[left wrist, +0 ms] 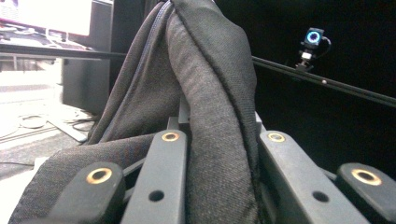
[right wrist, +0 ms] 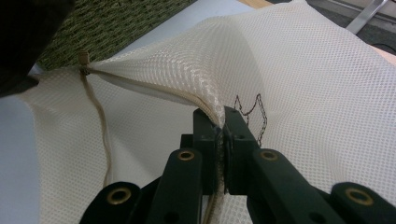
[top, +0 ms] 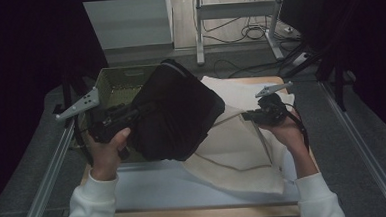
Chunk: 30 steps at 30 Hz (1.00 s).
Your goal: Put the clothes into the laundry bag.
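Observation:
A black garment (top: 174, 117) hangs bunched over the left half of the table, partly over the white mesh laundry bag (top: 241, 151). My left gripper (top: 131, 116) is shut on a thick fold of the black garment (left wrist: 210, 121), which fills the space between its jaws in the left gripper view. My right gripper (top: 249, 116) is shut on the bag's zippered opening edge and lifts it off the table. In the right gripper view the mesh bag (right wrist: 299, 79) rises in a ridge into the pinched jaws of the right gripper (right wrist: 223, 126), and the zipper pull (right wrist: 84, 58) sits at the far end.
A green woven basket (top: 117, 85) stands at the table's back left, behind the garment. The pale tabletop (top: 160, 188) shows in front. Metal rails (top: 49, 168) run along both sides, and cables and a stand lie on the floor beyond the table.

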### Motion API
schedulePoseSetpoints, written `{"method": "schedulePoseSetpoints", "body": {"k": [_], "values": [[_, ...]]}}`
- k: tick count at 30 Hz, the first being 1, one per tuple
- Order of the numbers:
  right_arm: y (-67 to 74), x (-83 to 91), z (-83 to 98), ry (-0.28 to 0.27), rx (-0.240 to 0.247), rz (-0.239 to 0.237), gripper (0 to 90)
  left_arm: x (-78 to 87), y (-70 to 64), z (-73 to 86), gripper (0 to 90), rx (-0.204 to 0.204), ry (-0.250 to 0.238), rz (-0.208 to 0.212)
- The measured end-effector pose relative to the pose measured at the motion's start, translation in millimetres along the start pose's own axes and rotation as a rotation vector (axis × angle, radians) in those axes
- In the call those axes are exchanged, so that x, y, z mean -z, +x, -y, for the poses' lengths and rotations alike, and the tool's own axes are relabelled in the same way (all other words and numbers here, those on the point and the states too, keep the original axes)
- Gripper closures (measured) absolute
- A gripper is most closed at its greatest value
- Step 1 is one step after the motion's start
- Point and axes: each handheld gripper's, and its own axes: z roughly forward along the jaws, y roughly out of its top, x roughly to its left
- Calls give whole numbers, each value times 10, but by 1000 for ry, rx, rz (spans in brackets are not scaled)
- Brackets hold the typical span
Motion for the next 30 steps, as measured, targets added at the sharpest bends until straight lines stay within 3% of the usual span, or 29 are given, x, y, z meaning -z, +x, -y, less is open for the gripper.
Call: {"method": "schedulePoseSetpoints", "body": {"k": [10, 30], "values": [[-4, 0, 1, -2, 0, 3, 861, -58, -98, 91, 789, -9, 33, 27], [-6, -15, 9, 0, -4, 3, 861, -311, -137, 292, 789, -3, 125, 63]]}}
